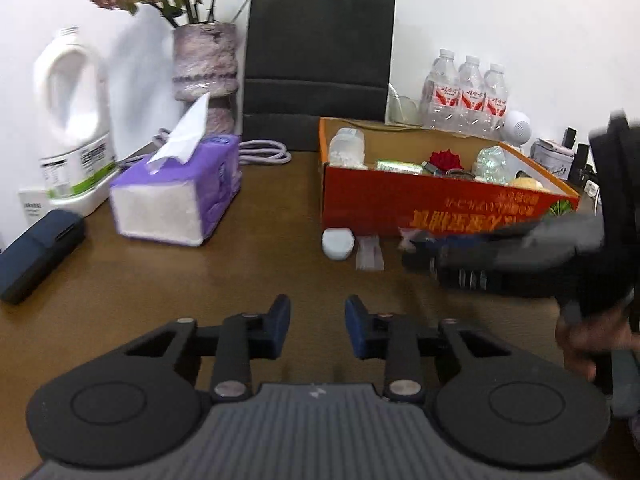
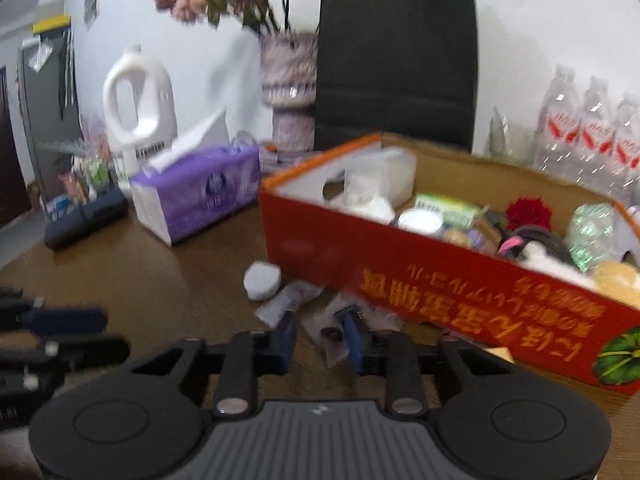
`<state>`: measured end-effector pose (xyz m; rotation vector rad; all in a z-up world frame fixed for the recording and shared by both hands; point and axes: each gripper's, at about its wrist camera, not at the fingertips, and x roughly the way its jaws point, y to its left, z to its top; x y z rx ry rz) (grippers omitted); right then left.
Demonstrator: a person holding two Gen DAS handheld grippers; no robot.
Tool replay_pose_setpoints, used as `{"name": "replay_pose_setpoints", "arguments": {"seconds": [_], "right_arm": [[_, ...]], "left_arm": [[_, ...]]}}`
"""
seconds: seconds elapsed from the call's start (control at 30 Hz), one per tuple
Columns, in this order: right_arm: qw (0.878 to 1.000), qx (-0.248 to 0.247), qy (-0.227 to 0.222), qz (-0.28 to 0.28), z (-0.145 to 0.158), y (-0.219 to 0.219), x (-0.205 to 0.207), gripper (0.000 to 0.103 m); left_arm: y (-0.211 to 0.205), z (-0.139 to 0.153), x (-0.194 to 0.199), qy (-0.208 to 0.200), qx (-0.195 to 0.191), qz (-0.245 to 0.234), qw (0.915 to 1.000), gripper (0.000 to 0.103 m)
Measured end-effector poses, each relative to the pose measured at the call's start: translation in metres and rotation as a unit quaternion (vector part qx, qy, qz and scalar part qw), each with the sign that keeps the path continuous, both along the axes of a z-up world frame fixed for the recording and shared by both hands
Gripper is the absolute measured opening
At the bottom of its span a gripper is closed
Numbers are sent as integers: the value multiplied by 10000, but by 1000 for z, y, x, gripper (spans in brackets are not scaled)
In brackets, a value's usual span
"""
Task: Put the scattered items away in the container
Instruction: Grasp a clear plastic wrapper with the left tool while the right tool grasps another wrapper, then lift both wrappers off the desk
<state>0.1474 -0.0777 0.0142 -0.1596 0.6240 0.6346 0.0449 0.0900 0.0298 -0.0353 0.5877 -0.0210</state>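
Brown table [image 1: 224, 276] against a white wall; red box [image 1: 420, 204] holds most items, a white case [image 1: 338, 243] and clear packets [image 2: 288, 303] lying just outside. My left gripper [image 1: 317, 326] is part-open, empty. Only the right view shows my right gripper [image 2: 318, 338] narrowed around a packet, contact unclear.

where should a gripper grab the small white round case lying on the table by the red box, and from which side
Grip the white round case across its curved rim, coming down from above and from the open table side. It lies flat, low and disc-like on the table, so its sides give the only opposing faces. The red box stands close behind it and a clear sachet lies beside it, so avoid those sides.
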Motion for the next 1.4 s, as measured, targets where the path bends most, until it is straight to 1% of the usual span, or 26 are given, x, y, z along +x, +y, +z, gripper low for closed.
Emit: {"name": "replay_pose_setpoints", "arguments": {"seconds": [0.03, 0.07, 0.17, 0.27, 0.33, 0.4, 0.47, 0.53, 0.6, 0.63, 0.7, 0.77, 0.83, 0.9, 1.0, 1.07, 1.17, 1.2, 1.27, 1.4], "right_arm": [[10000, -34, 32, 0, -3, 0, 1, 15], [10000, -47, 14, 3, -5, -1, 0, 13], [10000, -59, 70, -18, -4, -8, -2, 12], [9998, -83, 140, -104, -3, -21, -7, 12], [9996, 65, 232, -155, -3, -34, -11, 12], [9988, 308, 345, -172, -5, -47, -10, 12], [9974, 528, 450, -183, -6, -56, -6, 12], [9971, 565, 471, -178, -6, -58, -5, 12], [9984, 411, 330, -194, -5, -56, -9, 14], [9987, 383, 262, -206, -4, -56, -10, 18], [9986, 464, 160, -217, 0, -58, -12, 20], [9984, 481, 193, -225, -1, -59, -11, 23], [9986, 375, 262, -258, -4, -58, -8, 23], [9987, 373, 228, -277, -5, -57, -9, 23], [9985, 477, 118, -252, -1, -58, -13, 23], [9988, 415, 139, -238, -2, -56, -12, 29], [9991, 308, 217, -199, -5, -52, -11, 29], [9992, 300, 224, -167, -5, -51, -11, 27], [9993, 256, 211, -164, -5, -50, -12, 18], [9992, 290, 206, -171, -5, -47, -17, 14]], "left_arm": [[-1, 0, 8, 33, -14, -83, 10000, 31], [-2, 0, 18, 76, -17, -190, 9998, 31], [-15, -1, 46, 193, 81, -503, 9985, 31], [-30, -5, 67, 200, 170, -825, 9962, 33], [-39, -12, 81, 383, 256, -911, 9948, 33], [-45, -18, 91, 485, 349, -889, 9942, 33], [-48, -21, 94, 410, 457, -859, 9944, 33], [-49, -22, 95, 349, 598, -751, 9948, 33], [-46, -22, 96, 363, 517, -684, 9957, 34], [-44, -21, 98, 393, 426, -672, 9961, 34], [-42, -21, 103, 415, 337, -589, 9968, 34], [-43, -21, 107, 432, 312, -569, 9970, 34], [-42, -21, 109, 439, 230, -577, 9971, 32], [-41, -22, 108, 385, 192, -588, 9973, 19], [-40, -22, 105, 379, 183, -614, 9972, 16], [-41, -21, 100, 394, 101, -620, 9972, 15], [-44, -19, 82, 345, 70, -626, 9974, 15], [-45, -18, 71, 269, 94, -604, 9978, 15], [-46, -13, 51, 109, 121, -532, 9985, 15], [-42, -4, 9, -95, -22, -204, 9997, 15]]}}
